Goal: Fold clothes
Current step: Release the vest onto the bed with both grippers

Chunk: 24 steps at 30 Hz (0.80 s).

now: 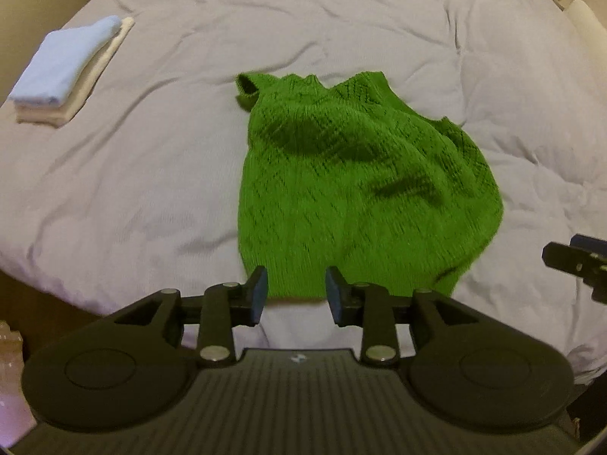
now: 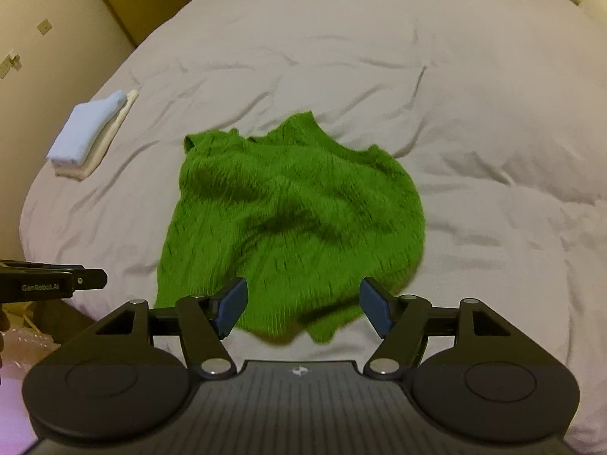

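Green sweater [image 1: 341, 182]: chunky open-pattern knit, rumpled into a rounded heap, mid-bed on a wrinkled pale grey duvet [image 1: 151, 174].
Folded stack [image 1: 64, 72]: light blue cloth over cream, flat rectangles, near the bed's left edge.
Left tool [image 1: 296, 295]: black, blue pads, parted, empty, at the sweater's near hem.
Right tool [image 2: 301, 305]: spread wider, empty.

green knit sweater [image 1: 353, 185] is lying rumpled in the middle of a pale wrinkled duvet [image 1: 151, 174], hem end nearest the camera. left gripper [image 1: 297, 295] sits just over the near hem with its blue pads [image 1: 258, 295] spread apart, nothing between them. folded blue cloth on a cream one [image 1: 64, 76] far left. right gripper [image 1: 580, 265] pokes in at the right edge.
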{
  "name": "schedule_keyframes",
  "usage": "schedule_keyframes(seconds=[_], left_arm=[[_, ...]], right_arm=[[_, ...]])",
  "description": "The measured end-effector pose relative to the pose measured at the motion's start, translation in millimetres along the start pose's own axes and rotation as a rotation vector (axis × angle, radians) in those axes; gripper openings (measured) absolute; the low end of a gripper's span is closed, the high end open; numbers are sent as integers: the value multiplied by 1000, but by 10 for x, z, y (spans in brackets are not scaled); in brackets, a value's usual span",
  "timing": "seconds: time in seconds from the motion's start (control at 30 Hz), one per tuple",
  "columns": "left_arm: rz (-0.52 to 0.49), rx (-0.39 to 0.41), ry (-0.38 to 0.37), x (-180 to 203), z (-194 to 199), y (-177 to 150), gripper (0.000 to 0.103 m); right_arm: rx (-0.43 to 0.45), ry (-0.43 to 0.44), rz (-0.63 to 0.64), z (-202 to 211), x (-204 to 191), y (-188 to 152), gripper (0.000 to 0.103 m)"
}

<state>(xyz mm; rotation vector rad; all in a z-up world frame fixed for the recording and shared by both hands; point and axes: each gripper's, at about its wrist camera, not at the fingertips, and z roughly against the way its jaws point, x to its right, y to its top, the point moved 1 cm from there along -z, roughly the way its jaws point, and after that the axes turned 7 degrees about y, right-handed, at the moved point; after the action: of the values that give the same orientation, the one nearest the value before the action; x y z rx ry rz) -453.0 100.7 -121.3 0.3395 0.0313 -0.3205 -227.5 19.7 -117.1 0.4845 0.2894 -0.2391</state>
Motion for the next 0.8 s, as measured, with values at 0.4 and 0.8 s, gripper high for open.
schedule_keyframes(seconds=[0.4,0.8], left_arm=[[7,56,12,206,506,-752,35],[31,59,-5,151,479,-1017,39]], right_arm=[[53,23,25,593,13,-789,72],[74,27,4,658,171,-1003,72]])
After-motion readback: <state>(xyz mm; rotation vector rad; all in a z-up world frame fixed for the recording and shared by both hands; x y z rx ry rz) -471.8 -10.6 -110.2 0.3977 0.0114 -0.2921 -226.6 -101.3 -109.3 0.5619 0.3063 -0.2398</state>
